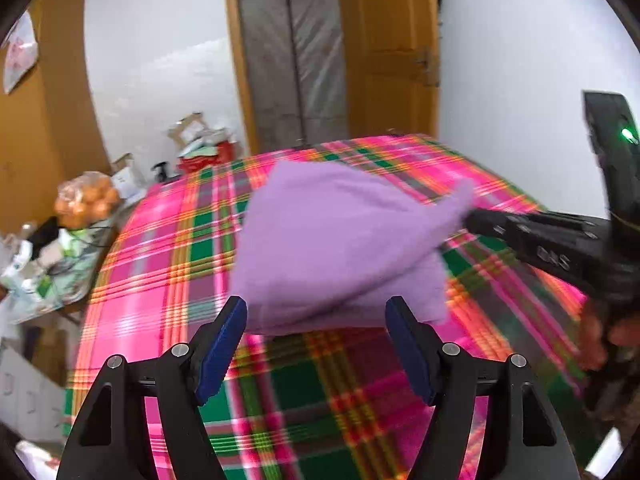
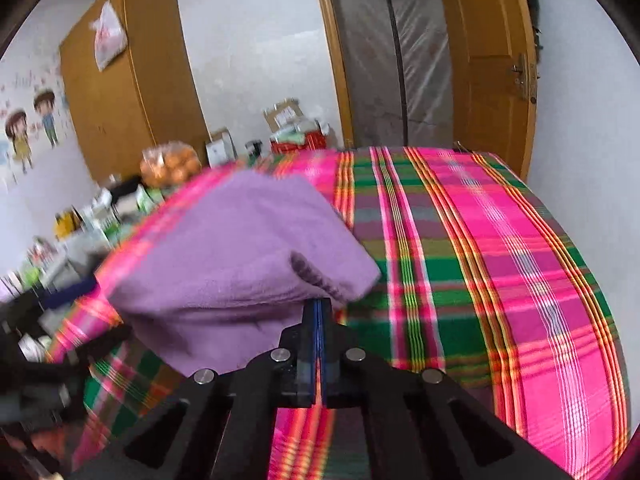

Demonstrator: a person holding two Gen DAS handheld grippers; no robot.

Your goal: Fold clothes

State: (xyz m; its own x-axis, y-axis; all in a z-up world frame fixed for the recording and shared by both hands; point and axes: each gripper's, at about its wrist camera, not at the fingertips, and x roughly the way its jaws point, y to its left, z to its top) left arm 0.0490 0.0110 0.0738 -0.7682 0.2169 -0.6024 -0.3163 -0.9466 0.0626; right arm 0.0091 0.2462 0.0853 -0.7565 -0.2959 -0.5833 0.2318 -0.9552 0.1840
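A purple fleece cloth [image 1: 336, 240] lies folded on the pink and green plaid bedspread [image 1: 168, 248], with one corner pulled up to the right. My right gripper [image 1: 472, 216] is shut on that corner. In the right wrist view its blue pads [image 2: 318, 308] are pressed together at the edge of the cloth [image 2: 224, 248]. My left gripper [image 1: 316, 304] stands open, its blue fingers [image 1: 224, 340] wide apart on either side of the cloth's near edge, and the pads do not press on it. It shows only as a dark blur [image 2: 60, 312] at the left of the right wrist view.
Left of the bed is a cluttered low table [image 1: 48, 272] holding a bag of oranges [image 1: 86, 200] and boxes [image 2: 288, 124]. A wooden wardrobe [image 2: 128, 80] stands behind it. A wooden door [image 2: 488, 68] and a plastic-covered doorway [image 1: 296, 48] are beyond the bed's far edge.
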